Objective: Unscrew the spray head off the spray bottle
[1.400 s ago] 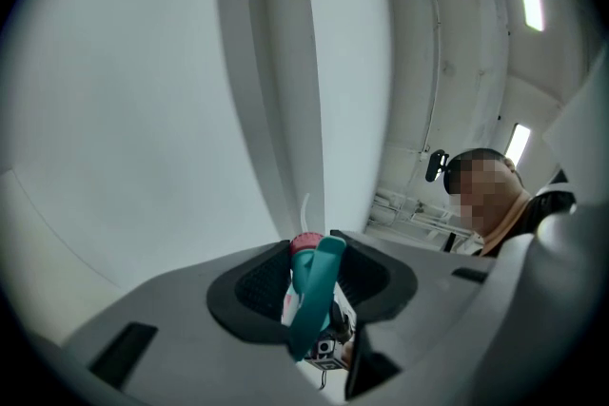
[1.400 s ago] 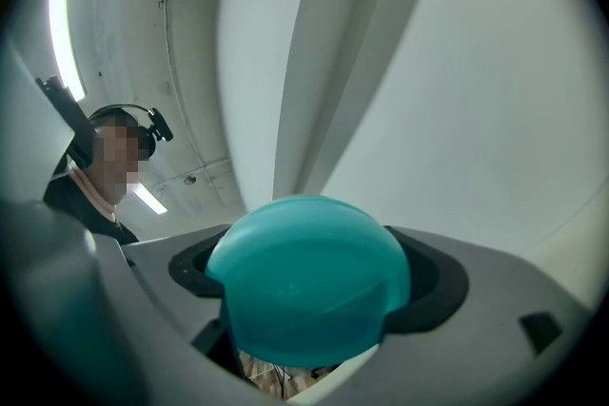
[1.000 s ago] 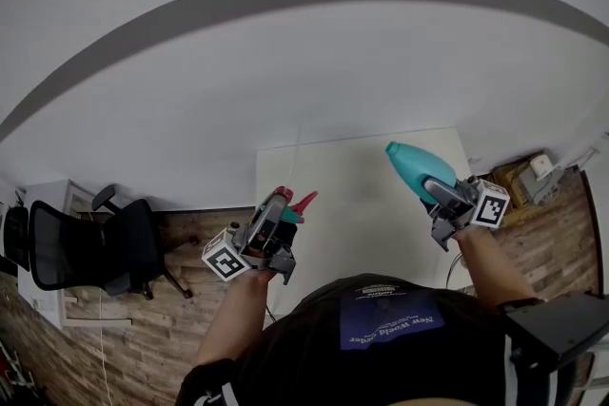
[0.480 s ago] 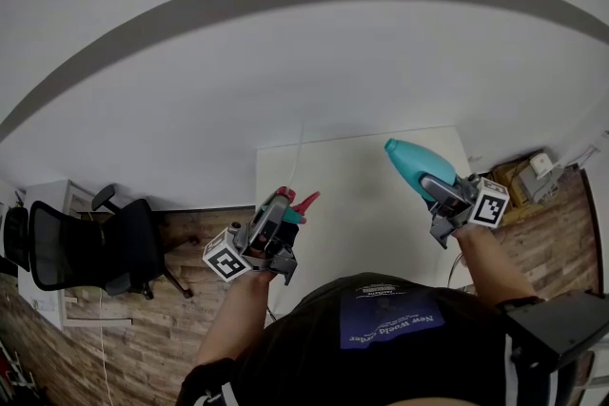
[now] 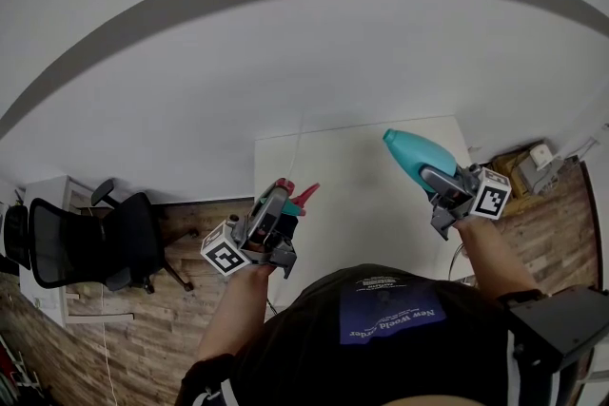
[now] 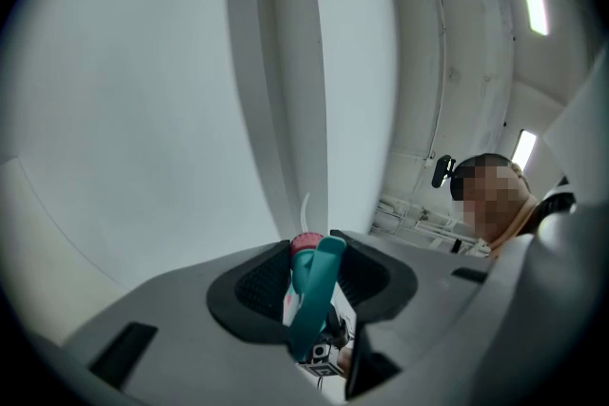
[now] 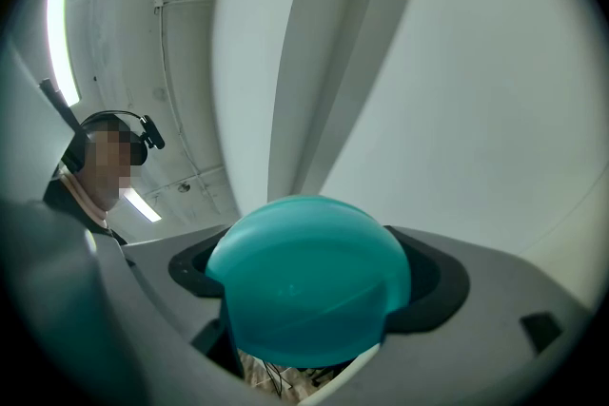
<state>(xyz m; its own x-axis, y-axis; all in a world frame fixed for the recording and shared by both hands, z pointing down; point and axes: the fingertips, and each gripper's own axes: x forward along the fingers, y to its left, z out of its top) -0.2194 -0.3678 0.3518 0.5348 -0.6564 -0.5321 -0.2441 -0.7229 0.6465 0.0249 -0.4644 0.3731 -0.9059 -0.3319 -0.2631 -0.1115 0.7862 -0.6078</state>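
Head view: spray head (image 5: 297, 202) is held by left gripper (image 5: 278, 207) over the surface's (image 5: 362, 204) left edge. Bottle (image 5: 407, 152), detached, is held by right gripper (image 5: 430, 178) over its right edge.
Left gripper view: jaws are clamped on spray head.
Right gripper view: jaws are closed round bottle.

- Head view looks steeply down from above over counter (image 5: 362, 166) and floor (image 5: 143, 338).
- Gripper views sit close behind left tongs (image 6: 312, 285) and right tongs (image 7: 309, 290), angled up; all three share the striped wall (image 5: 285, 62).
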